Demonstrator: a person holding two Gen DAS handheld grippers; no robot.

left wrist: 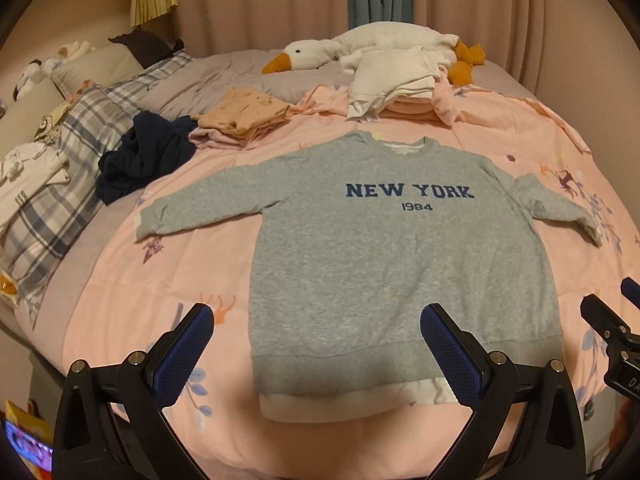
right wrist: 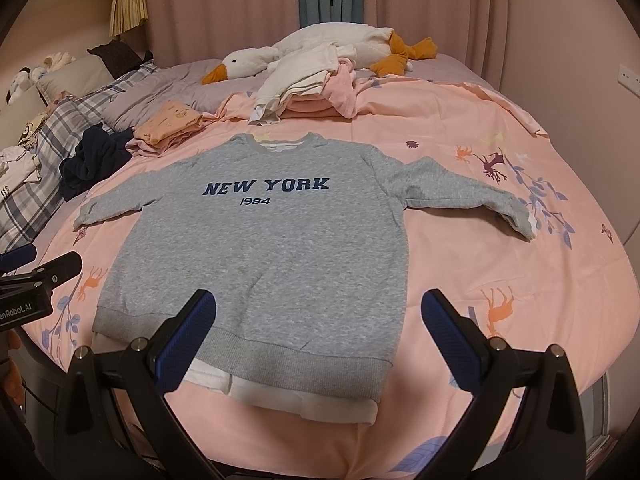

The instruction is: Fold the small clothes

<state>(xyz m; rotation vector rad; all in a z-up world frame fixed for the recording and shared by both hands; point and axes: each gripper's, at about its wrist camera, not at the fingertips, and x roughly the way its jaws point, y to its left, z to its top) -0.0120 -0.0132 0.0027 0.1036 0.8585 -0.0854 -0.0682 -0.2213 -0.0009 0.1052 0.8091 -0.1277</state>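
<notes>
On pink bedspread point(left wrist: 500, 128): grey sweatshirt point(left wrist: 384, 256) flat; both fingers point(left wrist: 188, 344) spread wide, empty.

Grey sweatshirt point(left wrist: 384, 264) with navy lettering, pink animal-print quilt point(left wrist: 520, 128), blue-plaid pillow point(left wrist: 76, 152), white goose plush point(left wrist: 360, 46)

Bed point(left wrist: 120, 280) with pink quilt; grey sweatshirt point(left wrist: 384, 264) flat in its middle. Beyond sweatshirt: navy garment point(left wrist: 144, 156), folded peach clothes point(left wrist: 244, 114), white clothes pile point(left wrist: 392, 76), plush goose point(left wrist: 360, 46).
</notes>
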